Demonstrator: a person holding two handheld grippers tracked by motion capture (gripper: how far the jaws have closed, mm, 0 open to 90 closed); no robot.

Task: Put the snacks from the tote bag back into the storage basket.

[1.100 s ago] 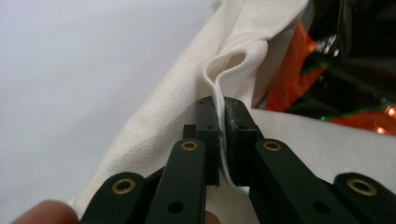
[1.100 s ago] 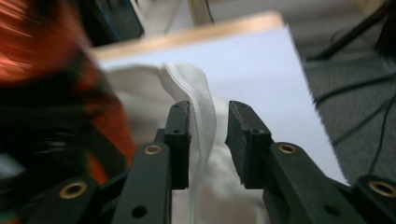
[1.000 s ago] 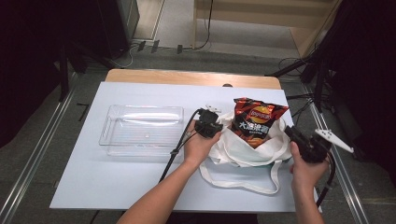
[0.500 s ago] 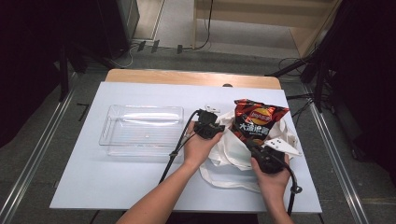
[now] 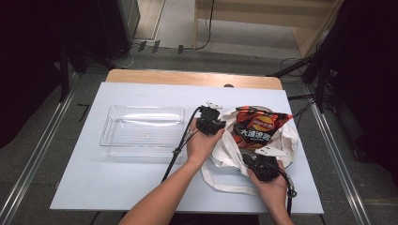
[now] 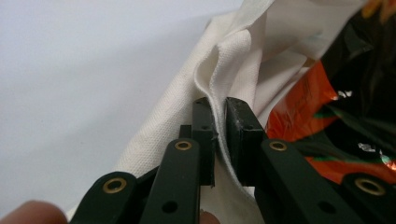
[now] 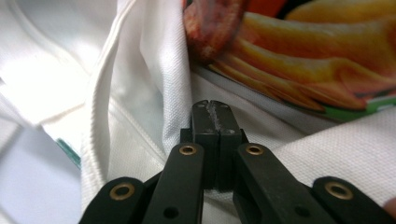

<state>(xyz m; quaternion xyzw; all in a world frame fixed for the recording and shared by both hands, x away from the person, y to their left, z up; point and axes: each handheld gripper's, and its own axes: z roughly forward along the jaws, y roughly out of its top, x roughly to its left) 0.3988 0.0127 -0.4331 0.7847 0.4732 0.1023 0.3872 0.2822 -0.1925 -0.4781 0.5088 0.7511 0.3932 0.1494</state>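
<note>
left hand-held gripper (image 6: 219, 135) pinching white canvas tote bag (image 5: 225, 150) rim | right hand-held gripper (image 7: 212, 135) clamping shut on near rim | red crisp packet (image 5: 258, 130) sitting between them – soft, limp cloth; light, crushable packet – best gripping hems

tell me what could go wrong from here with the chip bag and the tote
1. The left gripper pinches only a thin fold of the tote bag rim; a pull could slip it free.
2. The right gripper has its jaws shut beside the cloth, seemingly on nothing, so that side may sag shut.
3. The chip bag sticks well out of the tote's mouth; lifting now could tip it onto the table.
</note>
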